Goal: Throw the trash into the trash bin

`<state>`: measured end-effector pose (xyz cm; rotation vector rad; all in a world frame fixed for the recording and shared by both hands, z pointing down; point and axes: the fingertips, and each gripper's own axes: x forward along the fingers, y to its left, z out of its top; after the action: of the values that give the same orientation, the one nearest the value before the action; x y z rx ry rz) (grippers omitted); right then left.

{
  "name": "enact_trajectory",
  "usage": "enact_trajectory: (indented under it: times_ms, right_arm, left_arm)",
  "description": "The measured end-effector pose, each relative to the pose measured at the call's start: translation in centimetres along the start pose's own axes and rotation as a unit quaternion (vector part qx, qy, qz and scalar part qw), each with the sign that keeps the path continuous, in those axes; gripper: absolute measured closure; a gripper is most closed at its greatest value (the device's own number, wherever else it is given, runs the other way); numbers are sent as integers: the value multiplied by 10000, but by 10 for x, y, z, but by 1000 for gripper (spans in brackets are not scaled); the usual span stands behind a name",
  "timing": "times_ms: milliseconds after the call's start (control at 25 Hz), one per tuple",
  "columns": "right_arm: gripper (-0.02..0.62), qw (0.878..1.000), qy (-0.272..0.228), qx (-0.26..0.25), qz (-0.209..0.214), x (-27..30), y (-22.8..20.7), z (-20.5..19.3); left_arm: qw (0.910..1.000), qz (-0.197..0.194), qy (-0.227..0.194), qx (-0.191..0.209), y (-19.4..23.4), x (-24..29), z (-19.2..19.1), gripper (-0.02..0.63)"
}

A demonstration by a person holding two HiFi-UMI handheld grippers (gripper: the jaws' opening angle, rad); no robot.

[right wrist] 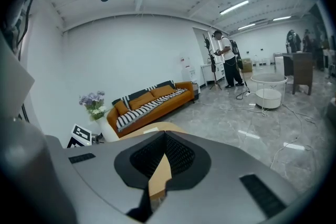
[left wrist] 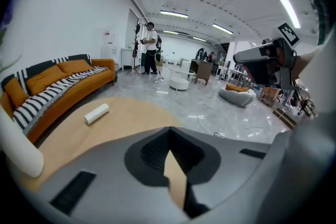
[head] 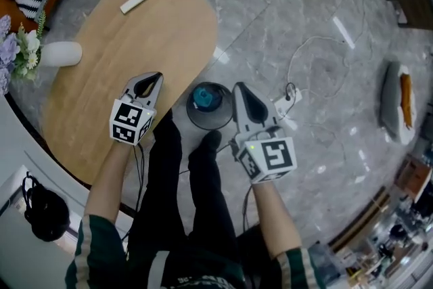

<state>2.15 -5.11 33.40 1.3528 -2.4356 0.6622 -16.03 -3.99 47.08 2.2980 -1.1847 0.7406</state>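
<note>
Left gripper [head: 154, 80] and right gripper [head: 241, 91] closed, empty, near bin [head: 196, 120]; probable next: open one, fetch white roll [head: 133, 2] off worktop [head: 162, 37].

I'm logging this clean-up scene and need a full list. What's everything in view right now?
table: one, light wood, oval, at the person's left
roll: one, white, lying on the table's far end
vase: one, white, holding purple and white flowers, at the table's left edge
trash bin: one, dark, round, on the floor beside the table
blue item: one, inside the bin
power strip: one, white, with a cable, on the floor right of the bin
sofa: one, orange with a striped throw, beyond the table
floor cushion: one, grey, far right
bystander: one, standing far off
left gripper: grey, jaws shut, empty, over the table's near edge
right gripper: grey, jaws shut, empty, by the bin
</note>
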Motion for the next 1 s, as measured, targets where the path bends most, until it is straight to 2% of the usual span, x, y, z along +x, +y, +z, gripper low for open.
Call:
enact_trajectory:
  times_ms: [120, 320, 560, 640, 680, 720, 760, 920, 1000]
  right_arm:
    - [594, 10000, 1, -7, -31, 29, 4, 7]
    - [594, 9998, 179, -55, -29, 69, 18, 9]
    - [594, 9996, 285, -69, 44, 110, 37, 15]
    - [594, 9994, 336, -75, 62, 120, 41, 14]
    - [594, 9993, 362, -78, 63, 124, 42, 14]
    - [594, 9992, 387, -81, 58, 128, 43, 13]
    - [594, 9991, 407, -83, 48, 131, 43, 13]
    - [594, 9987, 499, -73, 10, 140, 43, 8]
    - [594, 9984, 557, -59, -2, 143, 44, 4]
  left_arm:
    - [9999, 111, -97, 53, 38, 0, 11, 604]
    - [9996, 230, -9, 146, 92, 2, 16, 604]
    - [9996, 207, 30, 183, 141, 8, 19, 604]
    - [9997, 73, 4, 243, 151, 13, 21, 603]
    - [9997, -73, 7, 243, 154, 17, 21, 574]
    - [9996, -199, 20, 221, 157, 23, 21, 465]
    - [9994, -247, 33, 222, 163, 28, 21, 400]
    - [9976, 59, 143, 677, 198, 45, 28, 347]
    - [9956, 153, 343, 861, 213, 55, 28, 330]
